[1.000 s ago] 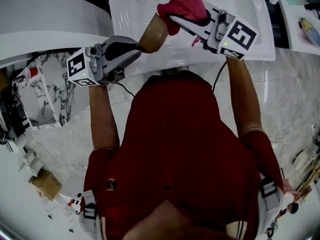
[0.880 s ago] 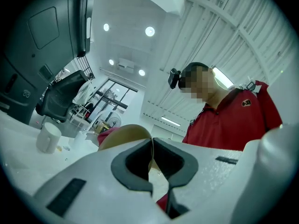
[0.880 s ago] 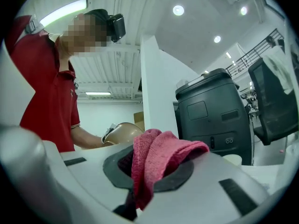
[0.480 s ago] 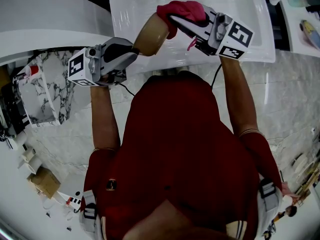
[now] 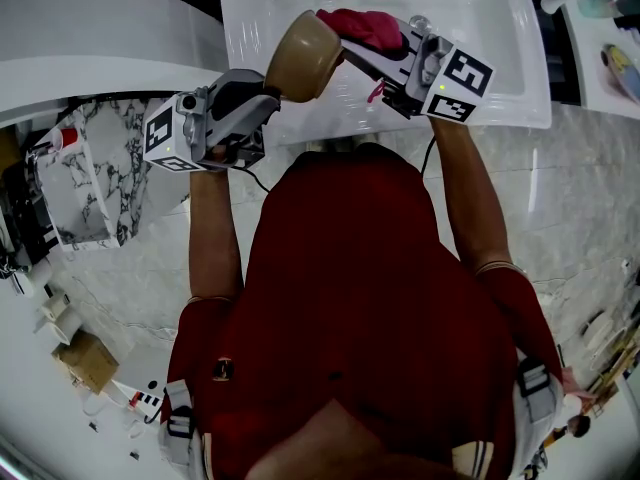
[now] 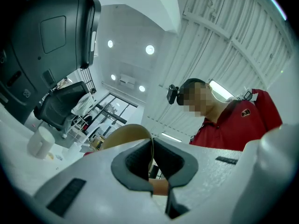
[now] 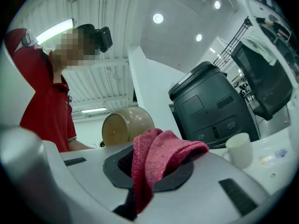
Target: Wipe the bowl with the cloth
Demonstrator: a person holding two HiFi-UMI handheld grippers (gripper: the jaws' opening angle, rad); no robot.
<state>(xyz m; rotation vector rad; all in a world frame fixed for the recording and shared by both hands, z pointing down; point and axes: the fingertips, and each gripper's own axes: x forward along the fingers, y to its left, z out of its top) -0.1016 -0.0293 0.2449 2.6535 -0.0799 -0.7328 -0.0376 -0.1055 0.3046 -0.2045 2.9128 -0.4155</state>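
Observation:
A tan bowl (image 5: 303, 60) is held up over the white sink (image 5: 500, 38), tipped so its underside faces the head camera. My left gripper (image 5: 268, 96) is shut on the bowl's rim; the thin rim (image 6: 150, 153) shows between its dark pads in the left gripper view. My right gripper (image 5: 345, 40) is shut on a pink cloth (image 5: 365, 25), just right of the bowl and touching or nearly touching it. In the right gripper view the cloth (image 7: 156, 160) bulges out of the jaws, with the bowl (image 7: 127, 125) beyond it.
The sink sits in a marble counter (image 5: 580, 188). A marble-patterned box (image 5: 85, 193) stands at the left. A white mug (image 7: 240, 148) and a dark machine (image 7: 212, 104) are on the counter. Small items lie at the far right (image 5: 615, 58).
The bowl has risen and tipped further, its underside now turned up to the head camera. The right gripper with the cloth has shifted up and left, closer to the bowl.

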